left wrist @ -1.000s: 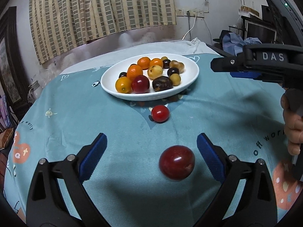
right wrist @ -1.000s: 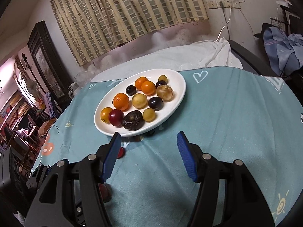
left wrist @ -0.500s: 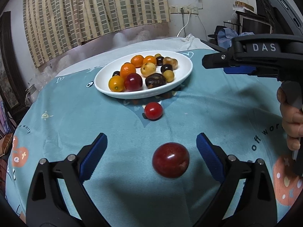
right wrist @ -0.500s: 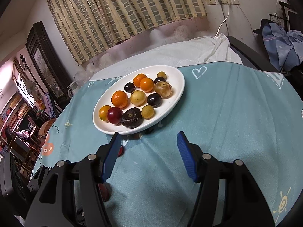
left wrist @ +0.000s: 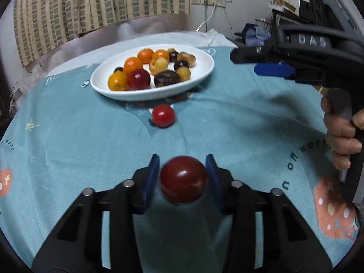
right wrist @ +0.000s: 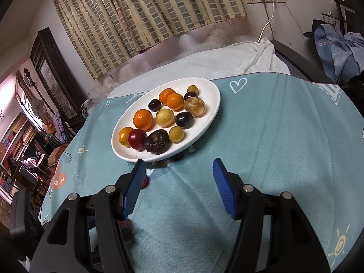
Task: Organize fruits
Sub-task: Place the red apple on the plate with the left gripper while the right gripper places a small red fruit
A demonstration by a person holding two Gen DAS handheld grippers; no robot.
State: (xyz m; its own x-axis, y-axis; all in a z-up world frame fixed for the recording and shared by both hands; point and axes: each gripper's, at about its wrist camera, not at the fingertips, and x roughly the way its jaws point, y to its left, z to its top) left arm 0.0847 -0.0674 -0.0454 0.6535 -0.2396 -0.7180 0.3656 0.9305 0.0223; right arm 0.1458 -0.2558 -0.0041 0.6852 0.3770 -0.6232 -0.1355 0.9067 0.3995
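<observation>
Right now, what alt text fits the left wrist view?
The left gripper is shut on a dark red plum above a teal tablecloth. Beyond lie a cherry tomato and a white plate of mixed fruit.

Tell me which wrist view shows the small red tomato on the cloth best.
Left wrist view. The small red tomato lies in the open on the teal cloth, just in front of the white plate. In the right wrist view only a red sliver peeks out beside the right gripper's left finger.

"DAS" on the right hand-held gripper [left wrist: 274,70]; "off worry" on the tablecloth [left wrist: 302,152].
</observation>
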